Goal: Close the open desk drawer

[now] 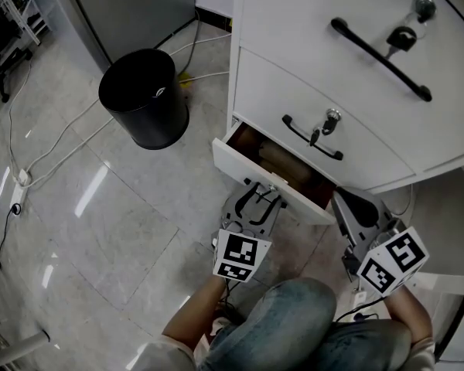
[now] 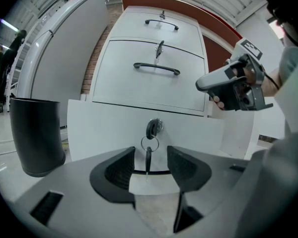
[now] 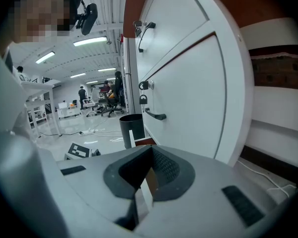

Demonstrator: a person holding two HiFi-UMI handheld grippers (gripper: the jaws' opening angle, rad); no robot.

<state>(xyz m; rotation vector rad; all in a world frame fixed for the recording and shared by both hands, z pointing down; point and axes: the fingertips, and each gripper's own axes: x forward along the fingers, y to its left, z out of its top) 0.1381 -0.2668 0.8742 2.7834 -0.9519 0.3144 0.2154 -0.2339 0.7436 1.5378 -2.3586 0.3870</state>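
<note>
A person's knees in blue jeans (image 1: 294, 323) filled the bottom of the head view, with a grey two-jaw claw held out on either side. The left claw (image 1: 261, 195) (image 2: 150, 167) had its jaws apart, set around the small key (image 2: 148, 158) that hung on a ring from the round metal lock (image 2: 154, 128) of the open bottom drawer (image 1: 240, 163) (image 2: 104, 128); whether the jaws touched the white drawer front could not be told. The right claw (image 1: 346, 203) (image 3: 151, 152) hung just beside the drawer's right end, jaws drawn together at the tips with nothing gripped. The drawer stood pulled partway out of the white cabinet (image 1: 332, 52), its brown inside showing from above. The two drawers above it sat flush, each with a black bar handle and a key in its lock. To the cabinet's left, a round black waste bin (image 1: 143, 99) (image 2: 37, 135) stood on the pale glossy tiled floor (image 1: 100, 207), with white cables trailing near it.
</note>
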